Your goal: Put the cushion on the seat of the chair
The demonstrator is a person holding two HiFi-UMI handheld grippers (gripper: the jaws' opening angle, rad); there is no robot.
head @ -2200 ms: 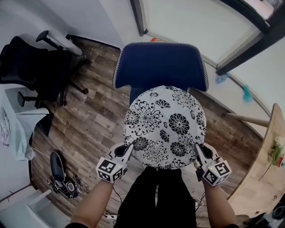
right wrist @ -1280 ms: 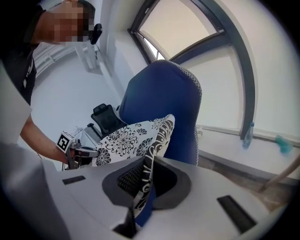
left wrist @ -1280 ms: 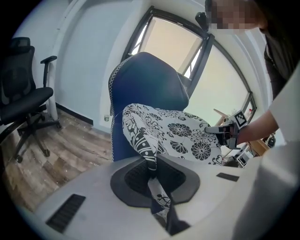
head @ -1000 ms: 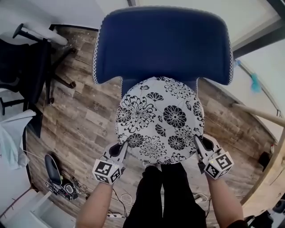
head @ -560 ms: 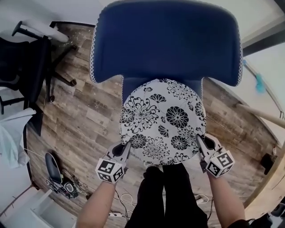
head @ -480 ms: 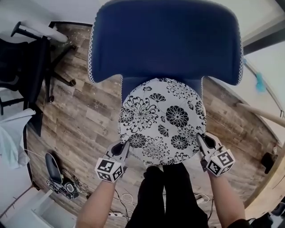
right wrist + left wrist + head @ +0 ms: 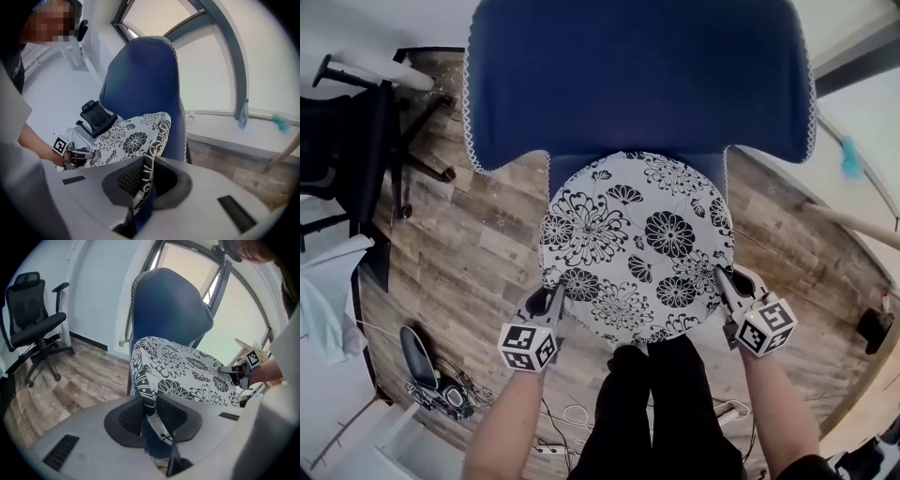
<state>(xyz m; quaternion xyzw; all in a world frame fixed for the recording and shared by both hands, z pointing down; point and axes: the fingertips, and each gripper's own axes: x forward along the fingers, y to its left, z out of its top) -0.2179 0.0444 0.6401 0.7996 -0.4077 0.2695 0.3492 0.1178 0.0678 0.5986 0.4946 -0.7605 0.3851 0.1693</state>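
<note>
A round white cushion with black flower print (image 7: 637, 246) hangs over the seat of a blue chair (image 7: 637, 75), in front of its tall backrest; the seat is almost wholly hidden beneath it. My left gripper (image 7: 555, 298) is shut on the cushion's near left rim (image 7: 149, 404). My right gripper (image 7: 719, 281) is shut on the near right rim (image 7: 146, 180). In the left gripper view the cushion (image 7: 183, 376) lies flat toward the backrest (image 7: 168, 305). Whether the cushion touches the seat I cannot tell.
A black office chair (image 7: 352, 150) stands to the left on the wooden floor (image 7: 478, 234). A black shoe and cables (image 7: 427, 370) lie at the lower left. The person's dark-trousered legs (image 7: 661, 412) stand just behind the cushion. A window wall (image 7: 220, 56) rises behind the blue chair.
Both grippers have sunk a little with the cushion toward the chair seat. The blue backrest fills more of the head view than before.
</note>
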